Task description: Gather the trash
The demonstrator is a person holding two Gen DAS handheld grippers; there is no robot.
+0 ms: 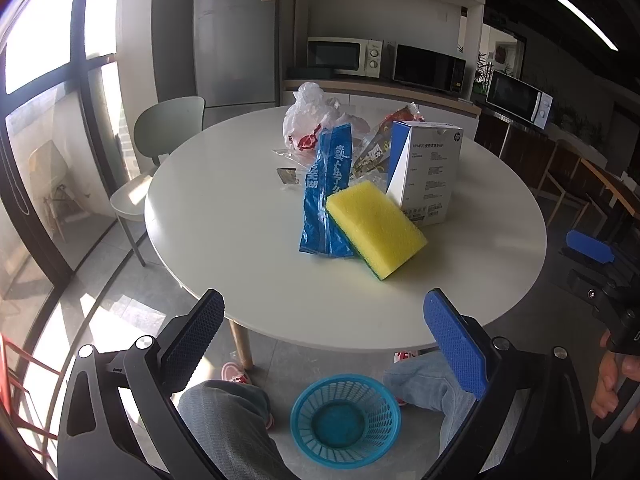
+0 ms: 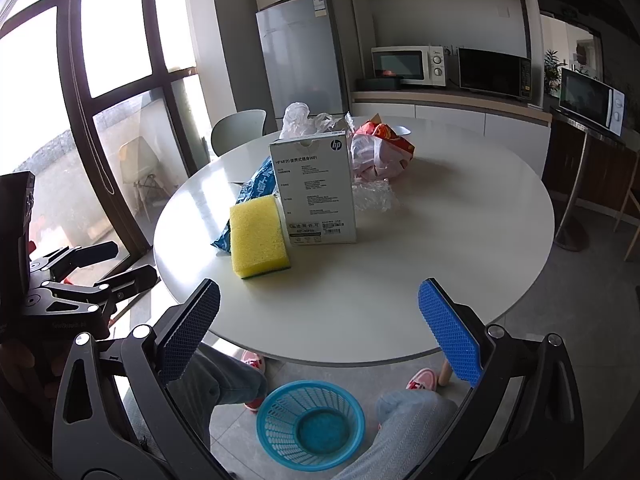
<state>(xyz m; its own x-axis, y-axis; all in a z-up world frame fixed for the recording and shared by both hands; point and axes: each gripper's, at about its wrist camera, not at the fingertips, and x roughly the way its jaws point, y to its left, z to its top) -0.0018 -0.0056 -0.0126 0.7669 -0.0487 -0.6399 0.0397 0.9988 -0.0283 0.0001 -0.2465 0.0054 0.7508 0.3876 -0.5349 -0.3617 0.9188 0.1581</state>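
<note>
Nothing collected yet: blue basket (image 1: 346, 420) on floor btwn person's legs sits empty. Sponge (image 1: 376, 229), wrappers, bags, box still on table (image 1: 224, 216). Left tongs (image 1: 324, 344) & right tongs (image 2: 320, 334) spread, holding nothing.

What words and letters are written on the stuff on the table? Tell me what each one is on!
"hp" logo: top corner of the white box.
"HP MF20" followed by Chinese characters and "WIFI": down the box's side.
Small print and barcodes on the box: too small to read.
White Chinese characters on the blue wrapper: too distorted to read reliably.
Sticker on the fridge: too blurred.
</note>
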